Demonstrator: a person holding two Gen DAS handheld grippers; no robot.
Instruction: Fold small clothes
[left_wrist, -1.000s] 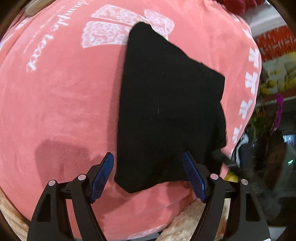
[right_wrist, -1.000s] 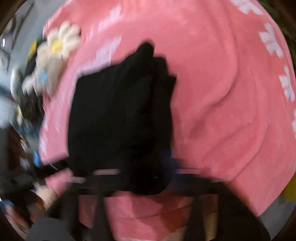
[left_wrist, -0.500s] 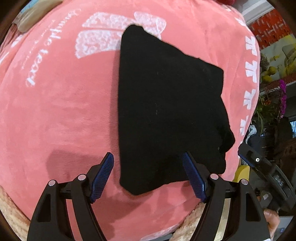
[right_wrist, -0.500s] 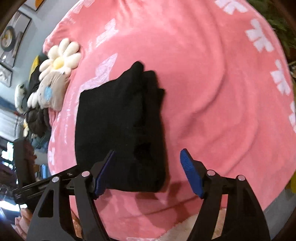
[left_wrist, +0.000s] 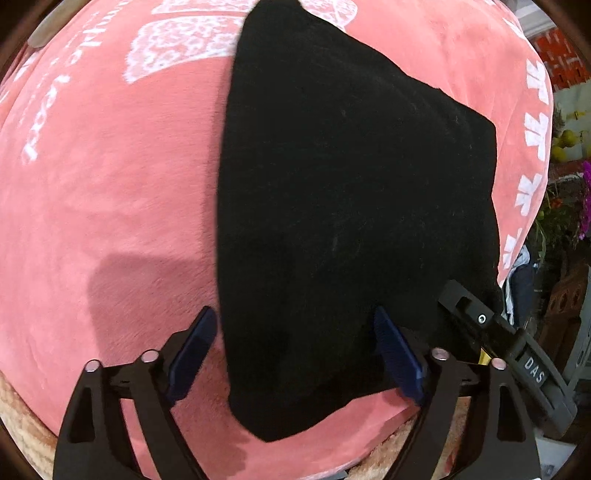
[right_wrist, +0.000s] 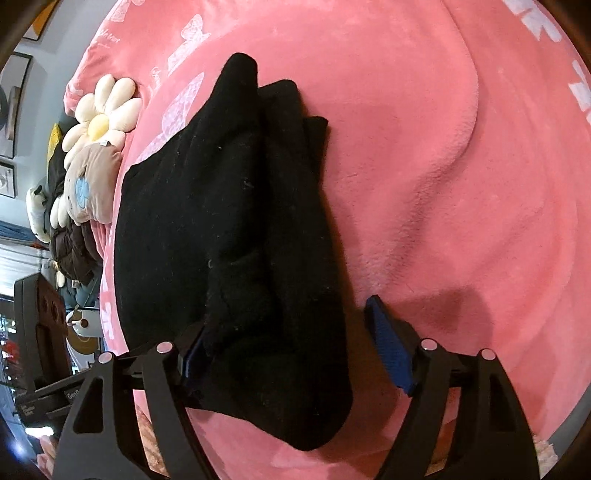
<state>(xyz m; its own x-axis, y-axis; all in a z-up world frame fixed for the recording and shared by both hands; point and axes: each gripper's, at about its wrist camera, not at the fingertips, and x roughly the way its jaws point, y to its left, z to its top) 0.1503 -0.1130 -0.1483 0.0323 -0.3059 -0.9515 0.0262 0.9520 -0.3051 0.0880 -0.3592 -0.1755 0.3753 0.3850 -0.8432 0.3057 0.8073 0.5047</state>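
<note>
You see a plain black folded garment (left_wrist: 351, 221) on a coral-pink plush blanket (left_wrist: 110, 221) printed with white lace-patterned butterflies (left_wrist: 177, 48) and white lettering. Your grippers are black with blue pads (right_wrist: 389, 354). Beside the blanket lies a cream-petalled, yellow-centred flower cushion (right_wrist: 99, 114).

A pink plush blanket (left_wrist: 110, 206) covers the surface that carries everything. It has white printed shapes and white letters at the far left side, and a row of white marks along the right edge. On it lies a black folded garment (left_wrist: 351, 206), flat in the middle and reaching to the near edge. In the right wrist view the garment (right_wrist: 229, 229) shows thick layered folds on its right side. At the far left edge a cream flower-shaped cushion (right_wrist: 103, 114) rests on the blanket (right_wrist: 461, 184). The blanket has soft wrinkles at the right.
</note>
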